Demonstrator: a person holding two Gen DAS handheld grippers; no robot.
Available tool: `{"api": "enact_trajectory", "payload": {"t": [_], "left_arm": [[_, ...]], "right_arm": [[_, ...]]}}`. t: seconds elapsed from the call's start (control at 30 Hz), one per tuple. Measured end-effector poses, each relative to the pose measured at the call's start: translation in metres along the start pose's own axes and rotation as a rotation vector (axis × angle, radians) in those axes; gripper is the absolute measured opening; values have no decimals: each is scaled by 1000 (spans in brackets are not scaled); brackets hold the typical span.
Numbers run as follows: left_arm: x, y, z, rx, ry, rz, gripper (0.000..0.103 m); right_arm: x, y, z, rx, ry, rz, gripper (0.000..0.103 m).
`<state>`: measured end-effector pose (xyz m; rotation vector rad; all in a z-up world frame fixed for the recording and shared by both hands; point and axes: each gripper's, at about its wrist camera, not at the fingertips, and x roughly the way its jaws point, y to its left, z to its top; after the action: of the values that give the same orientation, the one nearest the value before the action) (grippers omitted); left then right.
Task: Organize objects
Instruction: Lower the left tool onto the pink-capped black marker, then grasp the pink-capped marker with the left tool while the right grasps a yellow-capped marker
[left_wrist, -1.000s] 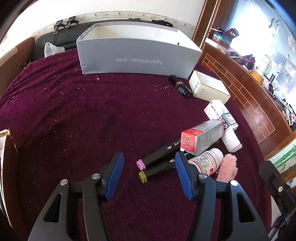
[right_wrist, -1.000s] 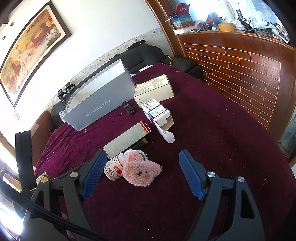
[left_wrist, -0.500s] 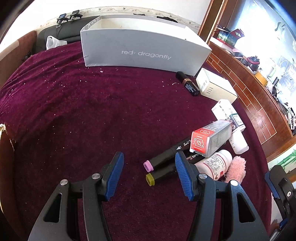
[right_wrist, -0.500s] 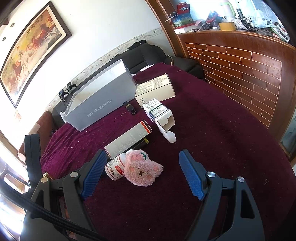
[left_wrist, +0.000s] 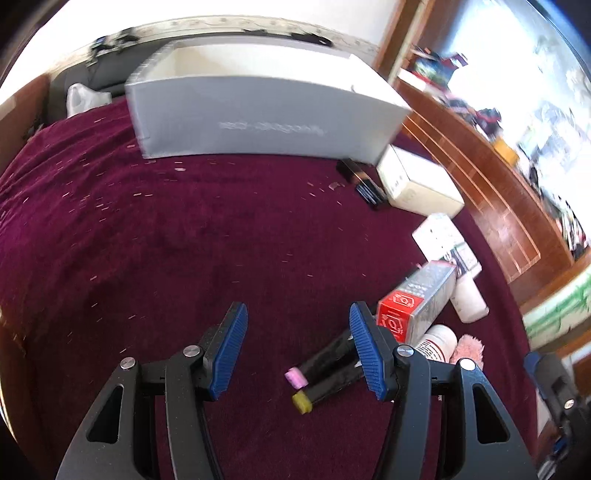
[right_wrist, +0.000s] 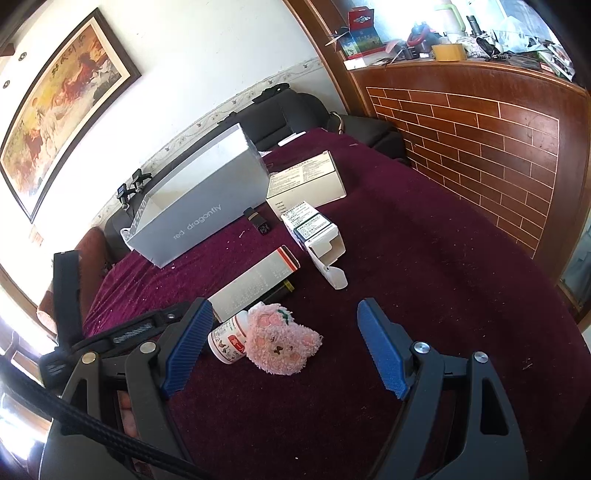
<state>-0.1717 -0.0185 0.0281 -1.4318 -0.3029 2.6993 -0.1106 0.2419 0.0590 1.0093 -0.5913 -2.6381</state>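
Two black markers, one pink-capped (left_wrist: 321, 363) and one yellow-capped (left_wrist: 327, 387), lie on the maroon cloth partly behind the right finger of my open left gripper (left_wrist: 297, 347). Beside them are a red-ended silver carton (left_wrist: 413, 304), a white pill bottle (left_wrist: 436, 343) and a pink plush toy (right_wrist: 279, 345). My right gripper (right_wrist: 282, 341) hangs open over the plush and the pill bottle (right_wrist: 229, 341). A grey open shoebox (left_wrist: 258, 110) stands at the back.
White cartons (left_wrist: 417, 184) (right_wrist: 312, 229), a small dark case (left_wrist: 364, 182) and a white bottle (left_wrist: 469, 301) lie right of the shoebox. A brick-patterned wooden counter (right_wrist: 480, 155) borders the table's right side. The left gripper's frame (right_wrist: 122, 332) shows in the right wrist view.
My left gripper has shifted forward and left, so the markers now sit lower and partly behind its right finger and the shoebox looms nearer. The right gripper has stayed put.
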Motion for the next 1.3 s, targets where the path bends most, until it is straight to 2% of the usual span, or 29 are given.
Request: {"api": "enact_trajectory", "payload": {"t": [0.07, 0.1, 0.23, 0.27, 0.3, 0.33, 0.37, 0.47, 0.67, 0.9, 0.93, 0.97, 1.0, 1.2, 1.3], "left_arm": [[10, -11, 0, 59, 30, 22, 52], [11, -17, -2, 86, 18, 7, 52], [9, -40, -12, 209, 59, -52, 51], [8, -46, -16, 238, 75, -56, 49], [6, -51, -23, 257, 93, -67, 41], [5, -56, -29, 273, 121, -93, 29], [3, -60, -38, 288, 156, -127, 28], [-9, -71, -50, 337, 150, -124, 27], [-4, -69, -32, 284, 72, -11, 27], [18, -61, -27, 261, 67, 13, 27], [16, -59, -28, 256, 66, 9, 17], [14, -55, -30, 255, 70, 13, 12], [11, -51, -32, 259, 75, 16, 11], [-18, -20, -59, 200, 123, 19, 11], [-35, -15, -79, 182, 135, 47, 12]], "right_arm": [[0, -1, 0, 5, 0, 1, 81], [0, -2, 1, 8, 1, 1, 81], [1, -3, 1, 13, 4, 0, 81], [1, -3, 1, 12, 4, -1, 81], [1, -2, 1, 10, 4, -3, 81], [1, -2, 0, 9, 5, -3, 81], [1, -2, 0, 11, 6, -1, 81], [-1, -4, 0, 24, 6, 6, 81], [-1, -4, 0, 27, 3, 4, 81], [0, -4, 0, 27, 8, 4, 81], [0, -4, 0, 27, 7, 4, 81], [0, -5, 0, 28, 5, 4, 81], [0, -5, 0, 29, 5, 6, 81], [2, -8, 0, 37, 18, 5, 81], [4, -8, 0, 39, 23, 6, 81]]}}
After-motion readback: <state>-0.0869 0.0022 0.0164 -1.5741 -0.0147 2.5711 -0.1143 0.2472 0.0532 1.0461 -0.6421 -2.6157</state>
